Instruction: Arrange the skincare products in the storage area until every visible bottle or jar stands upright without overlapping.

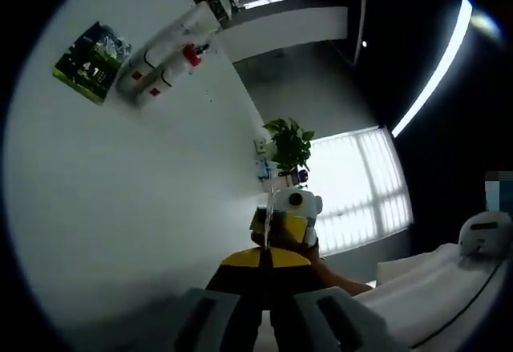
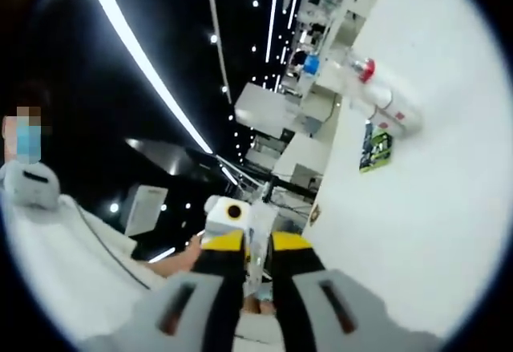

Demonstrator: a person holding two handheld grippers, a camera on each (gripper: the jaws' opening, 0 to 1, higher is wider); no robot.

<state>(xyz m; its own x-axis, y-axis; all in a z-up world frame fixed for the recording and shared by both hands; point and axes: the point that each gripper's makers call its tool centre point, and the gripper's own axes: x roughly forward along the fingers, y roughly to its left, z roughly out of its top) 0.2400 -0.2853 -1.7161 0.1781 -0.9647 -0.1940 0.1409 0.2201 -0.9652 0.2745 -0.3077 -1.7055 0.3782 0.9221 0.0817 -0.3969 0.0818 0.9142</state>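
Two bottles: white skincare bottles [image 1: 164, 63] side by side on the white table [image 1: 120, 208], touching or nearly so, one with a red cap; in the right gripper view the same pair [image 2: 385, 99] appears far up the tabletop.
Bottle posture: apparently lying down rather than upright, though the tilted views leave this uncertain; long axes roughly parallel to each other.
Neighbour: a green-and-black packet [image 1: 90, 61] lies flat just beside the bottles, on the side away from the red cap.
Left gripper [image 1: 268, 320]: jaws drawn close with only a thin dark slit between them, holding nothing; well apart from the bottles.
Right gripper [image 2: 256, 312]: jaws near together, a small gap between; whether anything is pinched there I cannot tell.
Grippers' relation: each faces the other, and each shows in the other's view, off the table edge.
Direction to target: the bottles lie far ahead and off to one side of both jaws; neither hand is clearly nearer.
Judged next need: swing one gripper toward the pair, part its jaws, approach across a bottle's long axis.
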